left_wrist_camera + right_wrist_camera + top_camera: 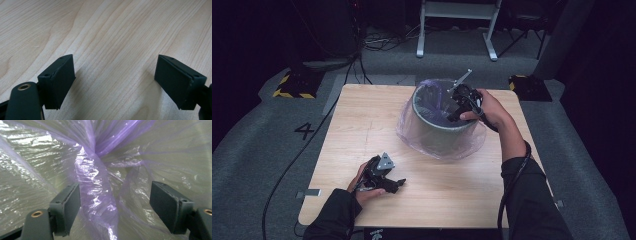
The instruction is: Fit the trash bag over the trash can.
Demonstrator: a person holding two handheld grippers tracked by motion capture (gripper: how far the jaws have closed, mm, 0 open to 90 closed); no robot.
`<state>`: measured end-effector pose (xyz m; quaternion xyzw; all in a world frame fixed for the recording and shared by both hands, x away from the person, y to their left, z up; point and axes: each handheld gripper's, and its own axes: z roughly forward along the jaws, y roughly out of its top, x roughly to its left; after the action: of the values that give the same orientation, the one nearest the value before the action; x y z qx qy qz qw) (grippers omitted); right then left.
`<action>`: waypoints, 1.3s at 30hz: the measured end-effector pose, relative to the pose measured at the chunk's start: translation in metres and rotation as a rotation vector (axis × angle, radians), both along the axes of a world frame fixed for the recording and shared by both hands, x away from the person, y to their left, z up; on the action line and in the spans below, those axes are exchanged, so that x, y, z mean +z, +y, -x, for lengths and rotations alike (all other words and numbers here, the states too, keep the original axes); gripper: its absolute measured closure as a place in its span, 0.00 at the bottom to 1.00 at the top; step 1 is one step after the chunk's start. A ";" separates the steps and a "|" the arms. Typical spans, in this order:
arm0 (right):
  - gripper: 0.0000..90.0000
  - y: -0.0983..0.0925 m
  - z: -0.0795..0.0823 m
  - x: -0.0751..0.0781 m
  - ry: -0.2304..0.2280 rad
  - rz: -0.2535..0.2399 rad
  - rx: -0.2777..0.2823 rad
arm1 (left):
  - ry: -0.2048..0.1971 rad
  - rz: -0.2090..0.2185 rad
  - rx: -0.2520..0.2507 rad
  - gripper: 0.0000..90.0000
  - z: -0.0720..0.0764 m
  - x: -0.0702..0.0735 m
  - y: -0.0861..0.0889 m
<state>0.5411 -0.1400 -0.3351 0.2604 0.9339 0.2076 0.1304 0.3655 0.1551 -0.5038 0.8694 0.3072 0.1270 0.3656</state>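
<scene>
A: The right gripper (457,116) was down inside the bin (439,132), jaws apart, a twisted fold of the purple bag (96,195) between them but not pinched.

B: And the left gripper (398,184) rested open on the table (352,130), well away from the bin.

A: That was the risk. Nothing steadied the bin; a snagged pull could have tipped it or torn that thin liner.
</scene>
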 end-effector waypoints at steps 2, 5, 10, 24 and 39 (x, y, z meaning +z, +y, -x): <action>0.26 -0.001 0.001 0.001 -0.008 -0.014 -0.005 | 0.000 0.000 0.000 0.18 0.000 0.000 0.000; 0.24 -0.002 0.003 0.004 -0.037 -0.042 -0.016 | 0.000 0.001 0.000 0.18 0.000 0.000 0.000; 0.23 -0.004 0.006 0.007 -0.075 -0.071 -0.016 | 0.000 0.001 0.000 0.18 0.000 0.000 0.000; 0.22 -0.009 0.014 0.005 -0.169 -0.137 -0.010 | 0.000 0.001 0.000 0.18 0.000 0.000 0.000; 0.21 -0.012 0.020 0.001 -0.260 -0.208 -0.017 | 0.000 0.001 0.000 0.18 0.000 0.000 0.000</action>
<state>0.5212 -0.1524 -0.3338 0.2514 0.8803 0.3339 0.2245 0.3655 0.1551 -0.5039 0.8692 0.3075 0.1267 0.3659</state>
